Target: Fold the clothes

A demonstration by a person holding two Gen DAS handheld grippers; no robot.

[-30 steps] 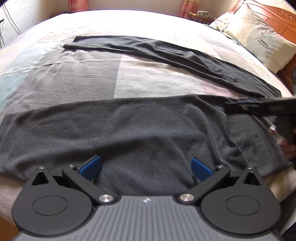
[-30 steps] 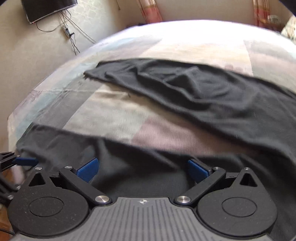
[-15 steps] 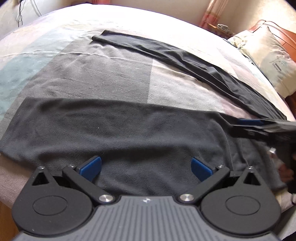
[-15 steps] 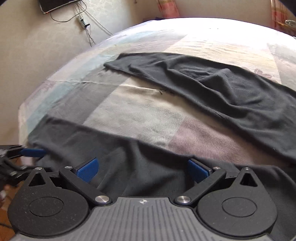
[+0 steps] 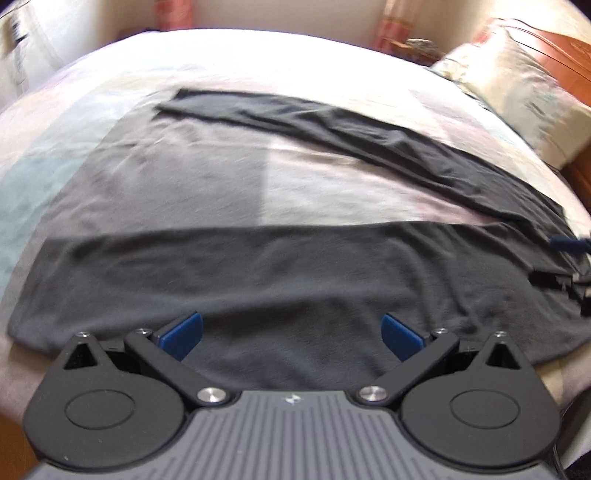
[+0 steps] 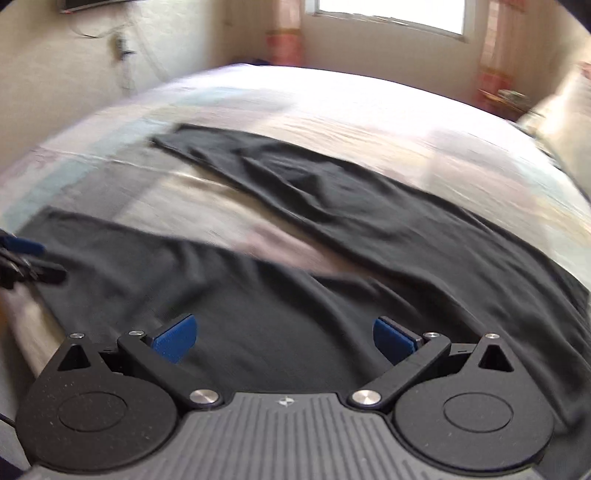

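Trousers (image 5: 280,273), dark grey, lie spread flat across the bed (image 5: 207,184), one leg running along the near edge and the other leg (image 5: 369,140) angling away toward the far side. From the left wrist view I see the near leg stretched side to side under my left tongs (image 5: 291,330), whose blue pads stand wide apart with nothing between them. At that view's right edge the right tongs (image 5: 569,258) show only as a blue tip and black links over the cloth; from here I cannot tell their gap. That view alone shows a pale pillow (image 5: 517,92) against a wooden headboard (image 5: 554,40).

The right wrist view gives me the right tongs (image 6: 284,334) wide apart and empty above the fabric where the two legs join. It alone shows a bright window (image 6: 391,14), curtains (image 6: 284,37), and a wall with cables (image 6: 122,48). The left tongs (image 6: 22,258) appear at its left edge over the leg's end.
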